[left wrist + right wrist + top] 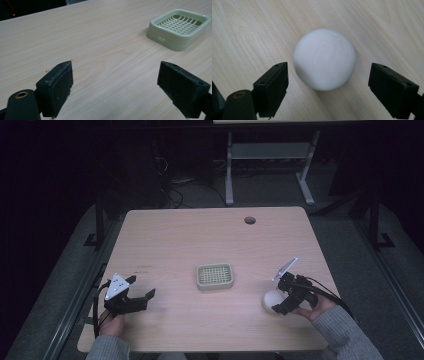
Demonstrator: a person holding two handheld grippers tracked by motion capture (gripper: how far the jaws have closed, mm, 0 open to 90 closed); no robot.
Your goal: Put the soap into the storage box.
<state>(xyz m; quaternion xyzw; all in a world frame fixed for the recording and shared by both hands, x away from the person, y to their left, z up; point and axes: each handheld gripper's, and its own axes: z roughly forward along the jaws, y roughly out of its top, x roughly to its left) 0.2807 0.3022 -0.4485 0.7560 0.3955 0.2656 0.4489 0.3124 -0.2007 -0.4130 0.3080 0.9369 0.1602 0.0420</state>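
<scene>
I have the right gripper (324, 82) lowered over the white soap (324, 58), a smooth round bar that lies flat on the worktop (170, 240) near its right edge. The jaws stand wide apart, one on either side of the soap, neither touching it yet. I came at it from above and a little behind, so that the widest part of the bar sits between the jaws; closing lower down would likely squeeze it out, since the surface looks slick and the sides curve away.

In the high view the right gripper (280, 302) hovers just beside the soap (272, 300), with my hand behind it and the cable trailing off to the right. The pale green dish (215, 276) sits in the middle of the worktop, well apart from the soap, with its grid insert facing up and nothing in it. That is where I judge the bar belongs, so the lift will have to carry it leftward.

My left gripper (131, 301) rests near the left front corner, jaws open and holding nothing. From its own view the dish (178, 28) lies ahead and to the right, so it is placed to steady the dish if it slides.
</scene>
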